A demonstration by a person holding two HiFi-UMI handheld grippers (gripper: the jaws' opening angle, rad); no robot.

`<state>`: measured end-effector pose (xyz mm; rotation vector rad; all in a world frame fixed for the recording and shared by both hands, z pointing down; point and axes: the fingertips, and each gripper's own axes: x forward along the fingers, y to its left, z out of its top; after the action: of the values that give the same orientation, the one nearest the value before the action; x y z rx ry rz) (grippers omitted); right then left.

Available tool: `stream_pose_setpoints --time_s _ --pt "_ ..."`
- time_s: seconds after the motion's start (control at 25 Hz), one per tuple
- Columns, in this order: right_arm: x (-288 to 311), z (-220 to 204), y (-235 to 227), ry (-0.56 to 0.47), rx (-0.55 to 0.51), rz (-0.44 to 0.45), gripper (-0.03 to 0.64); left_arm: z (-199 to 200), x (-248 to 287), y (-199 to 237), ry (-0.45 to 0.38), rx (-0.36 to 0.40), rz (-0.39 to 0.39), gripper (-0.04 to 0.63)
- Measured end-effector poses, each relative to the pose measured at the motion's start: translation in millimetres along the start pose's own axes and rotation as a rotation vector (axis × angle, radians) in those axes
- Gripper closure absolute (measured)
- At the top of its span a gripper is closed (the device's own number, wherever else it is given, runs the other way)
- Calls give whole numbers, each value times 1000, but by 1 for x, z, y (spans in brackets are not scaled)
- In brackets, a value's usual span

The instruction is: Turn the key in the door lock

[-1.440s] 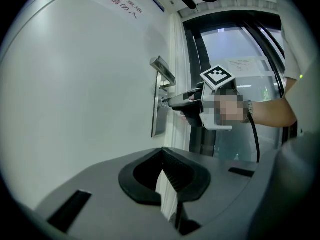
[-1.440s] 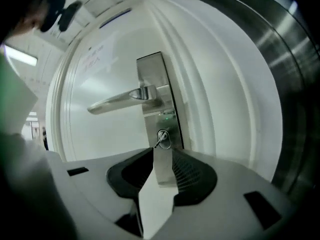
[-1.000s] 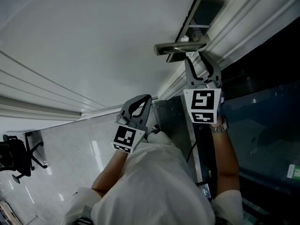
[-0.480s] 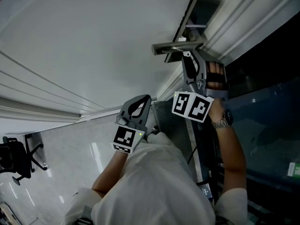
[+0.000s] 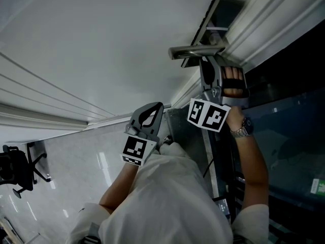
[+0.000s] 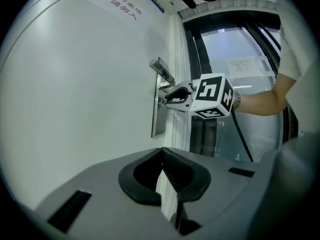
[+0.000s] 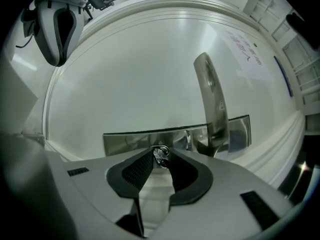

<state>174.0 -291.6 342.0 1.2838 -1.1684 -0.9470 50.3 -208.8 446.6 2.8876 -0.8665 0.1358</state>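
The key point(image 7: 160, 155) sticks out of the steel lock plate point(image 7: 135, 140) on the white door, below the lever handle point(image 5: 195, 50). My right gripper point(image 5: 205, 61) points at the door just under the handle. Its jaws have just been closing, and in the right gripper view the gripper point(image 7: 160, 152) has its tips pinched on the key's head. My left gripper point(image 5: 160, 106) hangs back from the door, lower and to the left, shut with nothing in it. The left gripper view shows the right gripper point(image 6: 165, 98) against the lock plate point(image 6: 158, 120).
The door frame's white moulding point(image 5: 264, 24) and a dark glass panel point(image 5: 289, 136) lie right of the lock. An office chair point(image 5: 18, 172) stands on the shiny floor at the lower left. A paper notice point(image 6: 122, 6) is stuck on the door above.
The right gripper has rolled about its own axis at the lock, so its marker cube now shows two faces and the hand's fingers show beside it. The left gripper has stayed still.
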Motion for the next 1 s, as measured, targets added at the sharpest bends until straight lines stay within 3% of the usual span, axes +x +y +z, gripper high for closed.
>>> stream_pose_setpoints --time_s 0.4,1.0 --pt "-2 1 -4 10 156 -29 520 2 -2 2 -2 1 1 589" --pt "-4 -1 -13 -16 636 27 513 2 -3 8 -5 -6 16 589"
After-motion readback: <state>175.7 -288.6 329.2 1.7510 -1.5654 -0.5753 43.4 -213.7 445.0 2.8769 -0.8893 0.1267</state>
